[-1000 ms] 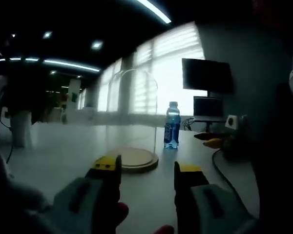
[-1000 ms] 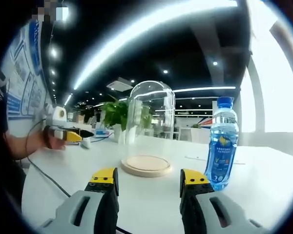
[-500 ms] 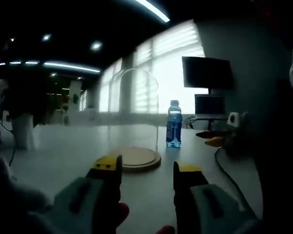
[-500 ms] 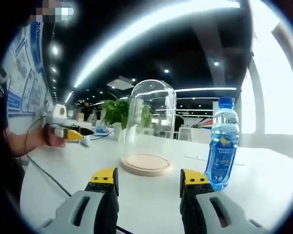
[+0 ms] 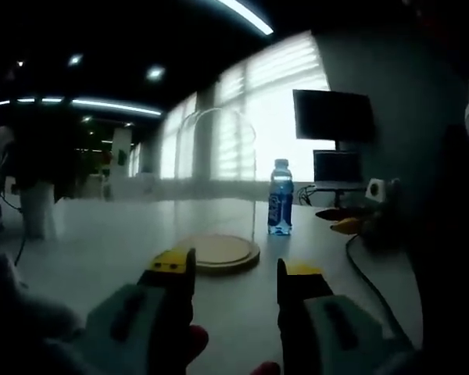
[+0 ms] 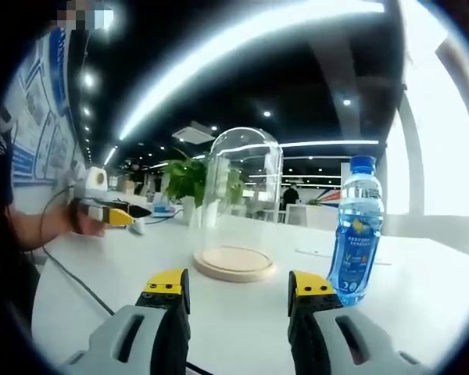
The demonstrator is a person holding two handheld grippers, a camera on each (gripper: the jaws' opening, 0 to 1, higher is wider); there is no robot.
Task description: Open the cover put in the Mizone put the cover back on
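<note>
A clear glass dome cover (image 6: pixel 242 191) stands on a round wooden base (image 6: pixel 234 264) on the white table (image 6: pixel 422 289). The blue Mizone bottle (image 6: pixel 357 230) stands upright just right of the base. My right gripper (image 6: pixel 238 291) is open and empty, a short way in front of the base. In the left gripper view the dome (image 5: pixel 216 176) and its base (image 5: pixel 220 252) are ahead, with the bottle (image 5: pixel 280 197) beyond to the right. My left gripper (image 5: pixel 233 273) is open and empty, short of the base. A hand holds the left gripper (image 6: pixel 102 212) at the table's left side.
A potted plant (image 6: pixel 186 183) stands behind the dome. A dark monitor (image 5: pixel 332 117) and a smaller screen (image 5: pixel 336 166) sit at the far table edge. A black cable (image 5: pixel 367 273) runs along the table by the right gripper (image 5: pixel 342 221).
The left gripper view has shifted slightly, so the bottle sits a little further right in it. Dome, base and bottle have not moved. Both grippers stay open.
</note>
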